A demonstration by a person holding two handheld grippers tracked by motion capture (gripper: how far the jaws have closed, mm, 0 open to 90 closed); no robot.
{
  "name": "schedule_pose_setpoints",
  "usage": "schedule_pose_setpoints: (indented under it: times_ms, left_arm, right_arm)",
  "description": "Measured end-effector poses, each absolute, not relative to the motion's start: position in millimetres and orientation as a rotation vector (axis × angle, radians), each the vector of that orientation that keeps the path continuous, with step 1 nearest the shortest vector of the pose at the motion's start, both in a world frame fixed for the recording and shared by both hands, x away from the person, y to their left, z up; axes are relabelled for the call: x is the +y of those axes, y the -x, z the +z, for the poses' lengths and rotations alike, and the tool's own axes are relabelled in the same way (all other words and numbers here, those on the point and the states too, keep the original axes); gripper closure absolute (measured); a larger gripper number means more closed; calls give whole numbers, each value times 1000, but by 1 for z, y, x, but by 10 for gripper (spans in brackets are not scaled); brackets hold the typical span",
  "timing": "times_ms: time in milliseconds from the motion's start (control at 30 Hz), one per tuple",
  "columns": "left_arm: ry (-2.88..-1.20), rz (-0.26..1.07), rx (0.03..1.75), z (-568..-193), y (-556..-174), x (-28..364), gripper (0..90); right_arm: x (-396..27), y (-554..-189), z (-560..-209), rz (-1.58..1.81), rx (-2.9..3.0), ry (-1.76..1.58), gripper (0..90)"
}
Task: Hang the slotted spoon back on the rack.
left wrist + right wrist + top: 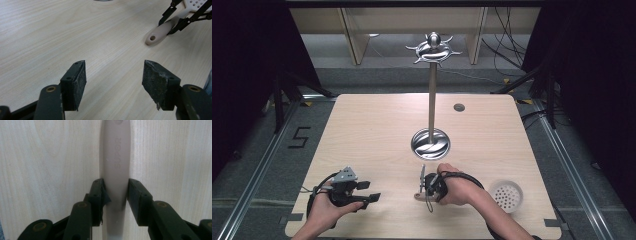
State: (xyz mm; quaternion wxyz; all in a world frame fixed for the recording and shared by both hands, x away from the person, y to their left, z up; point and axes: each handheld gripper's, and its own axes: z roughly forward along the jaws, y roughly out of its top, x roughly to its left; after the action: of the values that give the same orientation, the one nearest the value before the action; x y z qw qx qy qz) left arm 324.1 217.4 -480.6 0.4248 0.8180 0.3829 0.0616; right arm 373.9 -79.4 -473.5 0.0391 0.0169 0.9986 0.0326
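One pale beige utensil handle (116,165) lies flat on a light wood-grain table (362,130), near the front edge and a little right of centre. Seen from the right gripper view, the handle runs straight up the middle, with raised lettering too blurred to read and a hanging hole at its far end. The right gripper (115,195) straddles it: the left pad touches the handle's side, while the other pad sits right at the opposite side, too close to tell whether it presses. The jaws are partly closed around the handle.

From the left gripper view, the same handle (160,31) shows its rounded end with the hole, and a perforated head begins at the top right corner. The left gripper (113,77) rests low over bare wood, well apart from the handle, its jaws spread wide with nothing between them.

From the high view, the right gripper (422,181) is held by a hand coming in from the bottom edge, and the left gripper (364,192) sits near the front left corner. Just right of the right forearm stands a small white perforated cup (506,195). Toward the table's middle rises a tall metal stand (432,95) with a round shiny base and curved hooks at its top. A small round grommet (459,107) sits near the far edge.

Around the table lie grey floor, dark curtains on both sides, loose cables, and pale wooden shelving at the back.
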Motion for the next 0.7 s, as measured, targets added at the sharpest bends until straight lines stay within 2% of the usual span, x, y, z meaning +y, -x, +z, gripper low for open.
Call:
schedule_pose_setpoints:
  times_ms: [100,700]
  left_arm:
    - [-2022,143,969,-481,-323,216,350]
    - [-2036,159,967,-480,-323,217,352]
  right_arm:
    - [-79,-376,-475,98,3053,12,668]
    - [-83,-372,-471,122,3038,-97,704]
